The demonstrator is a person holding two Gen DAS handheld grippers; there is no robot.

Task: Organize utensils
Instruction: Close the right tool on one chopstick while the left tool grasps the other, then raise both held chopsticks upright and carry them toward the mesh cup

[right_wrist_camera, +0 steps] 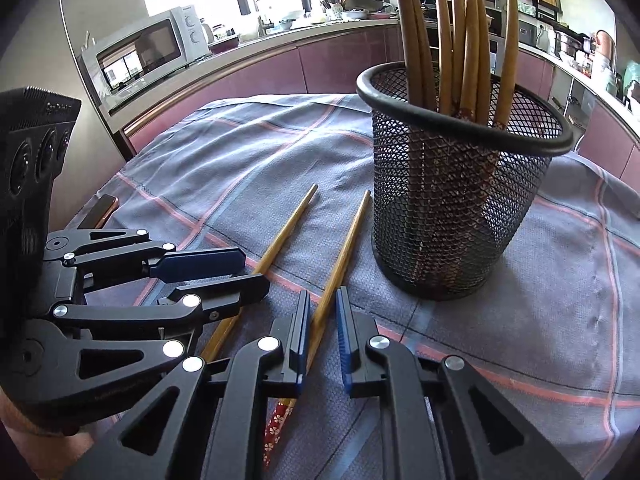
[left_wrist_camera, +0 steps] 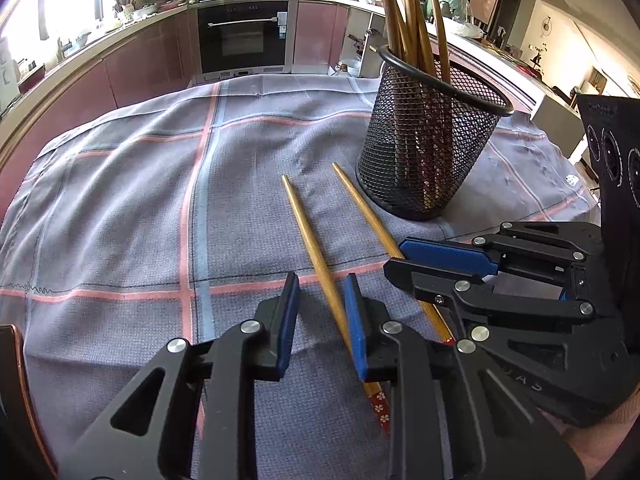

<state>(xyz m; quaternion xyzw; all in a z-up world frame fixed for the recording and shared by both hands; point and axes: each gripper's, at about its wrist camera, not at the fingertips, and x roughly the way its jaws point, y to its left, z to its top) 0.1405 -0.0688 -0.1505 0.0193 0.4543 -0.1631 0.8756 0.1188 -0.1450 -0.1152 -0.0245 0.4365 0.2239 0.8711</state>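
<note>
Two wooden chopsticks lie side by side on the checked cloth in front of a black mesh holder (left_wrist_camera: 430,148) (right_wrist_camera: 460,200) that holds several more chopsticks. My left gripper (left_wrist_camera: 322,312) is open and low, its jaws on either side of the left chopstick (left_wrist_camera: 310,240), not closed on it. My right gripper (right_wrist_camera: 323,320) is open, its jaws on either side of the right chopstick (right_wrist_camera: 346,248), with a small gap on the right side. The right chopstick (left_wrist_camera: 366,216) and the right gripper (left_wrist_camera: 404,256) also show in the left wrist view, as do the left chopstick (right_wrist_camera: 286,232) and the left gripper (right_wrist_camera: 252,272) in the right wrist view.
The grey-blue cloth (left_wrist_camera: 140,208) with pink and blue lines covers the table. A phone (right_wrist_camera: 100,210) lies at its left edge. A microwave (right_wrist_camera: 140,52), an oven (left_wrist_camera: 242,38) and kitchen counters stand beyond the table.
</note>
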